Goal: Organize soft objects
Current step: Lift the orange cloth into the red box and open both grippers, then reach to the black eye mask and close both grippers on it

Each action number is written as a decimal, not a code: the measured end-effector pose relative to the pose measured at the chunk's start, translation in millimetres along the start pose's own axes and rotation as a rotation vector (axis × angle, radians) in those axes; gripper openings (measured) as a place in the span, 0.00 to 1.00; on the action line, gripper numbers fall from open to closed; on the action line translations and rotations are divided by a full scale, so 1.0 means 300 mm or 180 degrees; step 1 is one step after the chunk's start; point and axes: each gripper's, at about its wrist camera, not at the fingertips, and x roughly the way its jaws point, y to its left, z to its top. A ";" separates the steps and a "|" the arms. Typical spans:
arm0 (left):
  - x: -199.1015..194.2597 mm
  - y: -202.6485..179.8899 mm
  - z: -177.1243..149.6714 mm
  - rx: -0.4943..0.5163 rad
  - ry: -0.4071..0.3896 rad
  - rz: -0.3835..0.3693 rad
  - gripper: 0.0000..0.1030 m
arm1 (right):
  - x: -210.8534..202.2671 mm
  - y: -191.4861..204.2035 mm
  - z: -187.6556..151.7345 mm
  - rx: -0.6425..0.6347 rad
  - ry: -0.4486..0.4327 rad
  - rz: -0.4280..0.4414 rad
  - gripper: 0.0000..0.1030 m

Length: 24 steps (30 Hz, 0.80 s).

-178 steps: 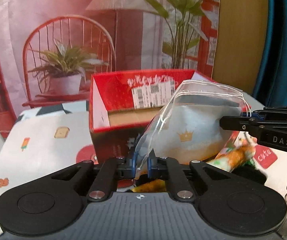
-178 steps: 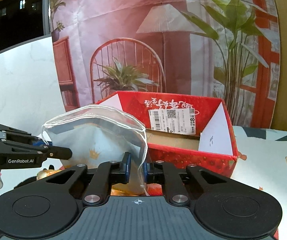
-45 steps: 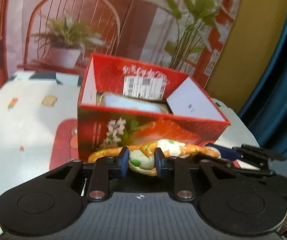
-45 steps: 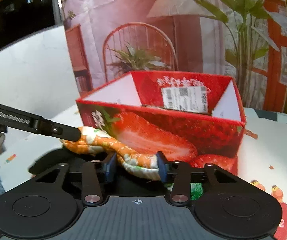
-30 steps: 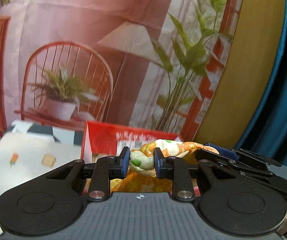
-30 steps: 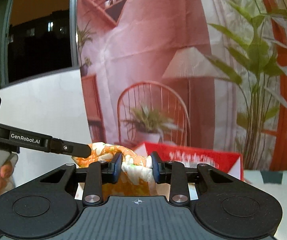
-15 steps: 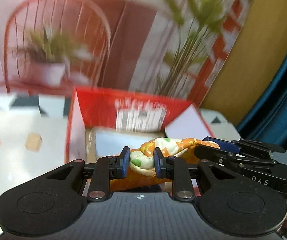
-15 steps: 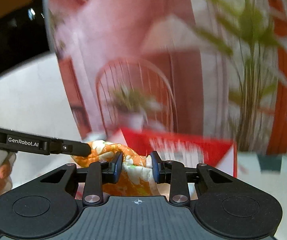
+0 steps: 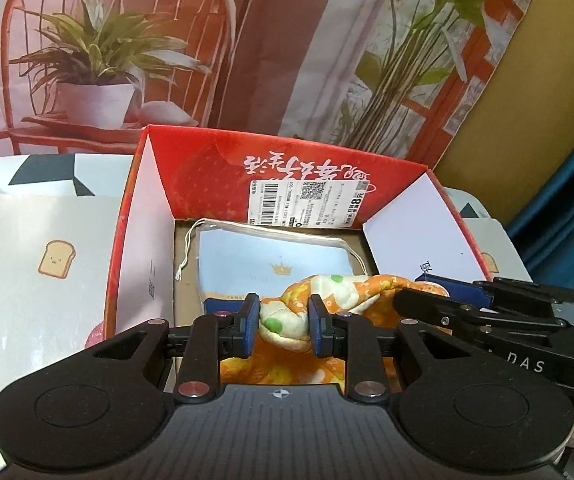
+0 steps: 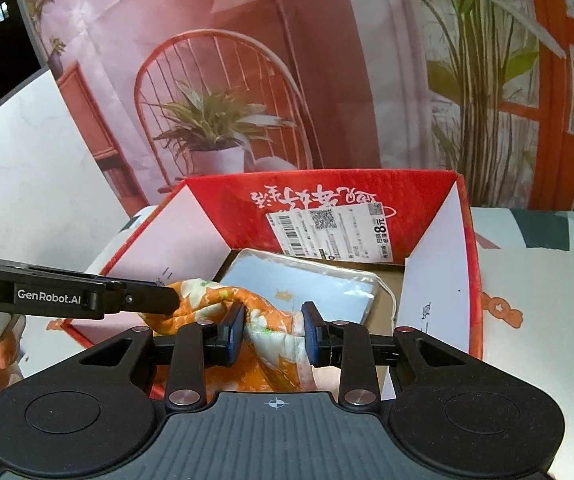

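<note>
Both grippers' fingers (image 9: 249, 323) pinch orange cloth (image 9: 287, 320), seemingly over red box (image 9: 207, 168).

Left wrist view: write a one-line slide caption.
Both tongs grip an orange floral cloth above a red box.

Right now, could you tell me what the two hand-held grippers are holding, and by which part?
Both hold the orange patterned cloth by its bunched top edge: the left hand-held gripper at one end, the right hand-held gripper at the other.
</note>
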 end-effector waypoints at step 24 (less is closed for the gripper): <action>-0.261 -0.014 -0.082 0.0372 -0.0653 0.0227 0.61 | -0.146 0.092 -0.048 -0.0413 -0.0864 -0.0422 0.58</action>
